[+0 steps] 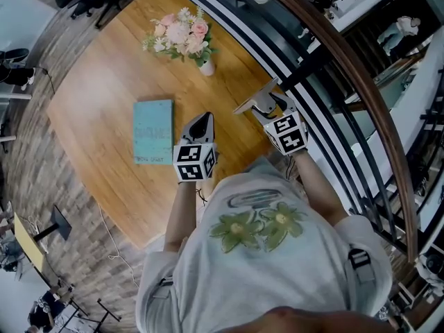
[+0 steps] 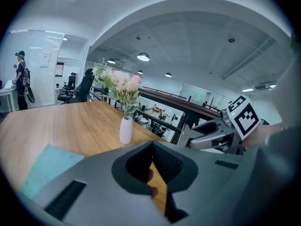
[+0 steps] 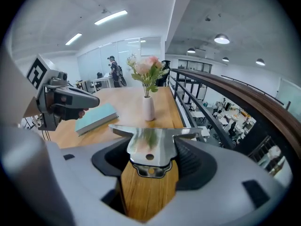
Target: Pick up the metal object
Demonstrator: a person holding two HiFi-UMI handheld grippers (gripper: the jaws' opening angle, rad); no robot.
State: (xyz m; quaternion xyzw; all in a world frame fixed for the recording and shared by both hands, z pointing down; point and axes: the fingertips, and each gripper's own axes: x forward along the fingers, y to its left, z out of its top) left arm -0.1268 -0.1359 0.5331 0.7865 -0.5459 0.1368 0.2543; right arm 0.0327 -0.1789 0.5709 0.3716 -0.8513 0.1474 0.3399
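Above the wooden desk (image 1: 104, 96), in the head view, the right gripper (image 1: 267, 104) is held near the railing-side edge with the metal object (image 1: 250, 105) jutting out from its tip, apparently lifted clear. The left gripper (image 1: 201, 125) is held just beside a teal book (image 1: 153, 131), probably parked out of the way. A vase of flowers (image 1: 206, 66) stands farther off.

From the left gripper view, the jaws are seen drawn together at their tips, with nothing between them but a sliver of desk below. The vase and the right gripper are visible ahead.

From the right gripper view, the jaws are seen closed on the flat, winged metal object, gripped at its narrow lower end so that the wide part stays free. The pick-up is judged essentially done.
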